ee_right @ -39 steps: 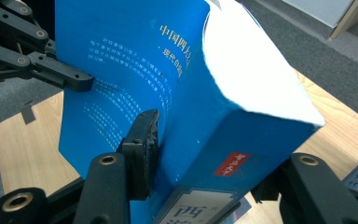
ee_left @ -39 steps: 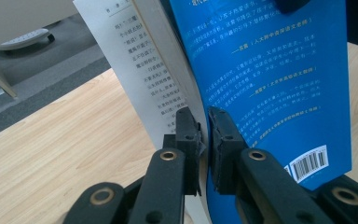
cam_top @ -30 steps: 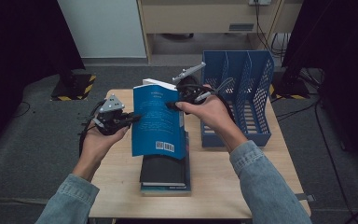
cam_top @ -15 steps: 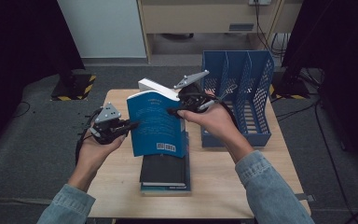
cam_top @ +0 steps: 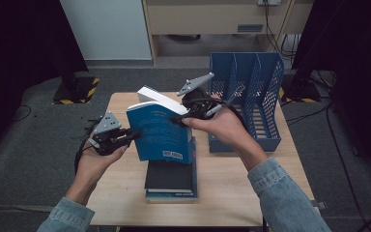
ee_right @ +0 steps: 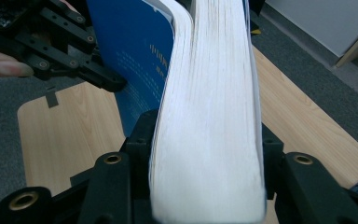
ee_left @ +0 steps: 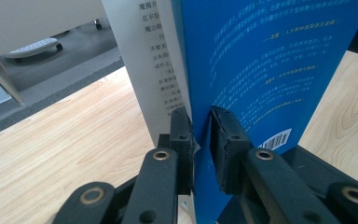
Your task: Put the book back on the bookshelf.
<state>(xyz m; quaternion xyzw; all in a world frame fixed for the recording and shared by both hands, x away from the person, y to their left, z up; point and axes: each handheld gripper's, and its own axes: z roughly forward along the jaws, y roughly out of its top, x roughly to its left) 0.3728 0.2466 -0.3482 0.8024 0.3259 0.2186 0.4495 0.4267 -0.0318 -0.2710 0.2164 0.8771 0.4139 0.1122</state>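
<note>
**Blue book held up over the stack, both grippers on it**

Position: the book (cam_top: 162, 133) is upright in the air above the table (cam_top: 232, 193), right over a small stack of books (cam_top: 170, 181) lying flat. Blue file rack (cam_top: 244, 104) stands just beside, on the right.

Right gripper (cam_top: 186, 117): fingers closed on the full block of pages at the top fore-edge; in the right gripper view the white page edges (ee_right: 209, 116) sit squeezed between both fingers. Firm hold, carries the weight.

Left gripper (cam_top: 131, 137): fingers close together astride the front cover's free edge at the left. In the left gripper view one finger (ee_left: 181, 135) lies against the white flap side, the other (ee_left: 226, 140) stands a hair off the blue face. The fingers have just been opening a little, cover between them; looks like a loosening pinch, not a clamp.

Handling, as I judge it: paperback, moderate weight, covers glossy and likely slippery. The cover bends alone if gripped thin, so best taken across the whole page block or near the spine.

Writing: Chinese text in white on the blue cover and black on the flap, too small to read. Barcode (ee_left: 277, 139) low on the cover.
</note>
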